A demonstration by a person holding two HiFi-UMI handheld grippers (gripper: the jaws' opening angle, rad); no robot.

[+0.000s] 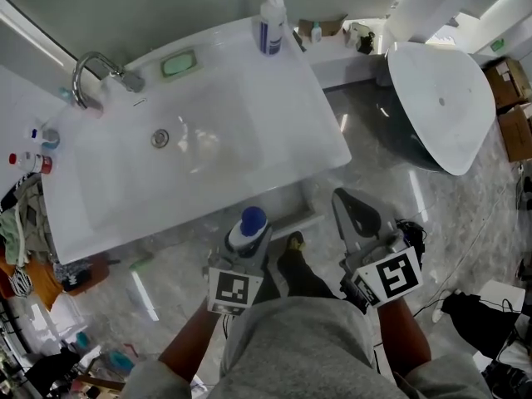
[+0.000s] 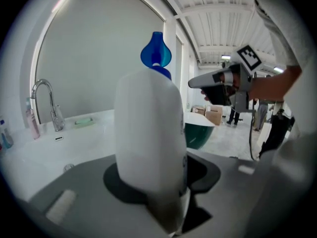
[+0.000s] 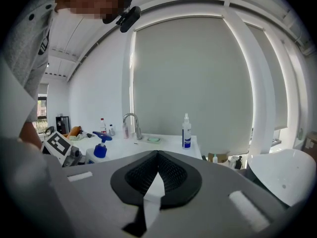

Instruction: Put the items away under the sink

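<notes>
My left gripper (image 1: 248, 238) is shut on a white pump bottle with a blue pump head (image 1: 252, 220), held upright just in front of the white sink vanity's (image 1: 274, 152) front edge. In the left gripper view the bottle (image 2: 148, 133) fills the middle between the jaws. My right gripper (image 1: 349, 206) hangs to the bottle's right, shut, with nothing between its pads (image 3: 157, 158). From the right gripper view the bottle (image 3: 100, 148) and the left gripper's marker cube (image 3: 60, 145) show at the left. The space under the sink is hidden.
On the vanity stand a faucet (image 1: 93, 66), a green soap dish (image 1: 178, 63) and a blue-labelled spray bottle (image 1: 271, 23). A white tub (image 1: 440, 106) and cardboard boxes (image 1: 509, 98) lie to the right. Cables (image 1: 474, 306) trail on the grey floor; clutter sits at left (image 1: 25, 223).
</notes>
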